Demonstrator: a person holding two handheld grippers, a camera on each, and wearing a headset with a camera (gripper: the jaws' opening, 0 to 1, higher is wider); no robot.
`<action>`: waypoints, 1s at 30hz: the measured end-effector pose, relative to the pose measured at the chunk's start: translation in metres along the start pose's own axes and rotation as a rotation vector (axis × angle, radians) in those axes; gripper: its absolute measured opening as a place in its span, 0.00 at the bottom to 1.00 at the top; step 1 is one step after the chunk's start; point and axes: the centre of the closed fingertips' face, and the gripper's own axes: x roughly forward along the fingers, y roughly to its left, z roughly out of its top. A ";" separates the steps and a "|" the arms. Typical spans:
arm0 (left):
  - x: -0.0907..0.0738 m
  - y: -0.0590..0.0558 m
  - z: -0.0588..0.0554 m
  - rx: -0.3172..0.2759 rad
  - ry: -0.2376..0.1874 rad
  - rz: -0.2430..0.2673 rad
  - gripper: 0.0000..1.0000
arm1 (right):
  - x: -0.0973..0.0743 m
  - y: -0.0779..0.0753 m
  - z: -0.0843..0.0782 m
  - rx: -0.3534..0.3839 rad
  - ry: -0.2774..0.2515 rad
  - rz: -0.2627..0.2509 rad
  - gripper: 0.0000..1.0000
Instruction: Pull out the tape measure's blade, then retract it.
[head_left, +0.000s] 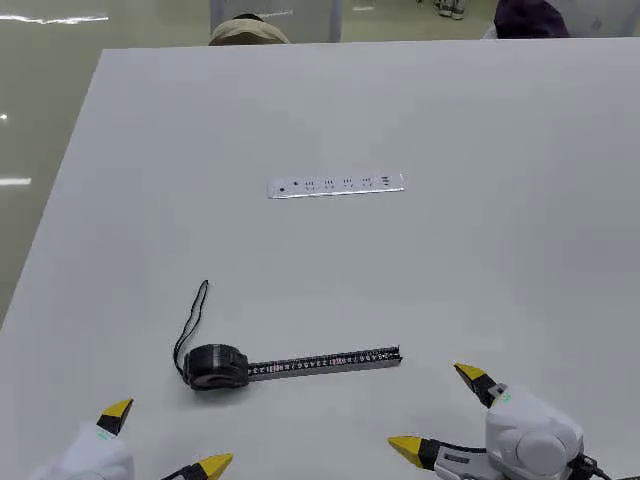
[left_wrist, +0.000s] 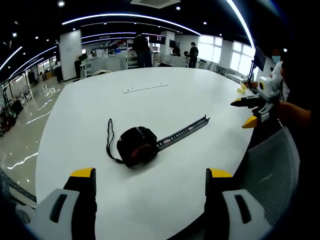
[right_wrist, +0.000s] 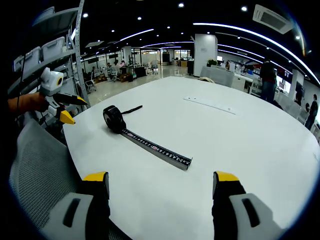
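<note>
A black tape measure (head_left: 213, 366) lies on the white table (head_left: 450, 130), its wrist loop trailing toward the far side. Its blade (head_left: 325, 362) is pulled out to the right and lies flat, ending at the hook (head_left: 398, 355). My left gripper (head_left: 165, 438) is open at the near edge, just short of the case (left_wrist: 137, 145). My right gripper (head_left: 438, 410) is open too, near the blade's hook end (right_wrist: 186, 162). Neither touches the tape measure (right_wrist: 114, 118). Across the table the right gripper (left_wrist: 246, 111) appears in the left gripper view, and the left gripper (right_wrist: 67, 108) in the right gripper view.
A white power strip (head_left: 336, 185) lies flat at the table's middle, beyond the tape measure. A grey mesh chair (left_wrist: 272, 170) stands at the near edge. People stand far off in the office behind the table.
</note>
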 end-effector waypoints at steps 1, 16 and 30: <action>0.000 0.000 0.001 -0.002 -0.005 0.013 0.88 | 0.000 0.000 0.000 0.000 0.001 0.000 0.86; 0.007 0.000 0.009 -0.052 -0.028 0.068 0.88 | 0.007 0.002 -0.001 -0.010 -0.005 0.025 0.84; 0.021 0.011 0.016 -0.129 -0.049 0.142 0.90 | 0.015 0.001 -0.002 -0.077 -0.009 0.077 0.82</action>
